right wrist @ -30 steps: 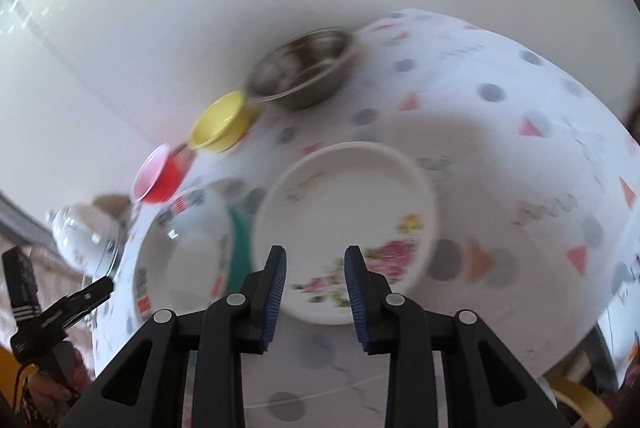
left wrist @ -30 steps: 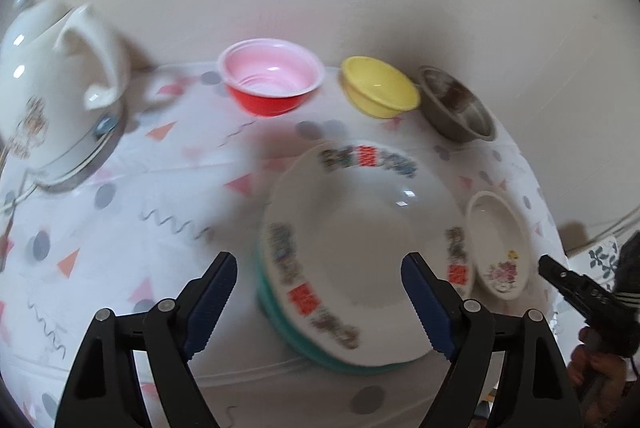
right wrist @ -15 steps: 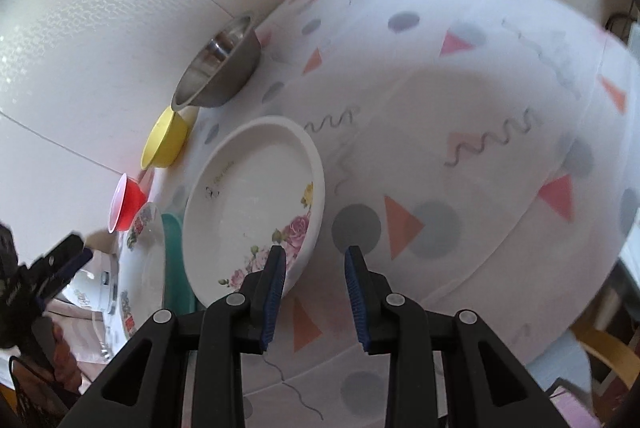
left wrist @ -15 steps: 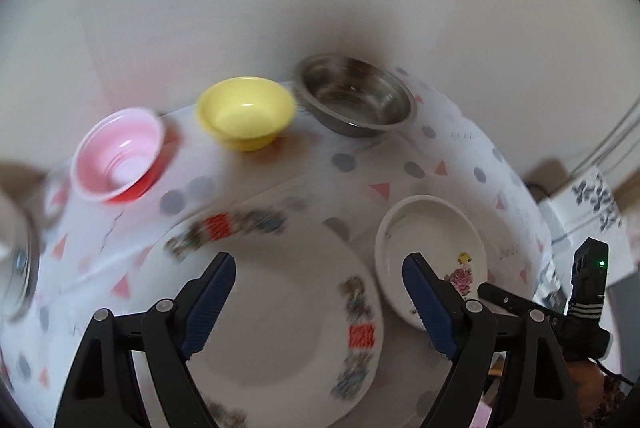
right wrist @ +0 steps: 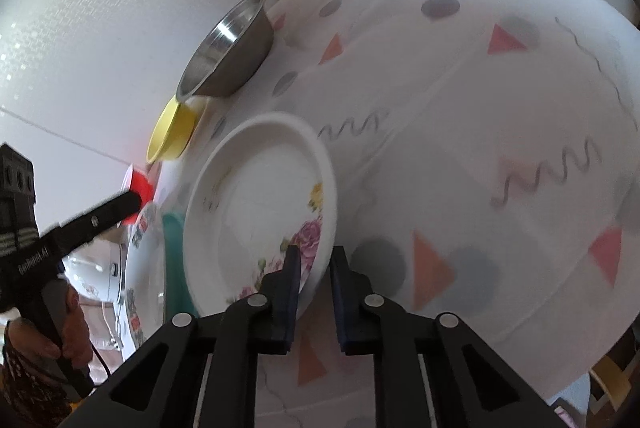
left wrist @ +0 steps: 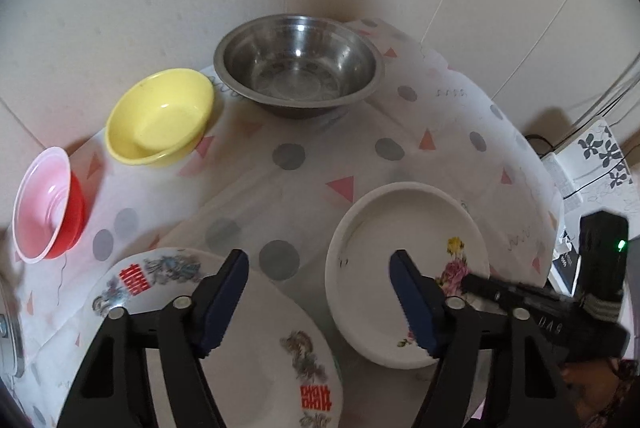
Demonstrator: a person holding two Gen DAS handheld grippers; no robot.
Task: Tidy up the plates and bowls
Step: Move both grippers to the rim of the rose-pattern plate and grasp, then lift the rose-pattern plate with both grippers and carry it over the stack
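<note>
- Left gripper: jaws apart and just narrowing, nothing between the pads; it hangs over the gap between the patterned plate and the floral dish.
- Right gripper: jaws just closing; the pads now straddle the near rim of the floral dish, one inside, one outside, pinching it.
- Count, left to right along the table's back edge: one red bowl, one yellow bowl, one steel bowl. Three bowls in all.
- Plates: patterned plate at the near edge on the left, floral dish at the near edge on the right, well apart from the bowls. A teal plate lies under the patterned plate.
- Left wrist view only: bowl interiors, all empty, and the right gripper's jaw reaching the dish from the right.
- Right wrist view only: the teal plate's edge and a hand on the left gripper's handle.
- Change since earlier: the white kettle has left the left wrist view; the steel bowl now sits centre; the floral dish's rim, formerly ahead of the right pads, now lies between them.
</note>
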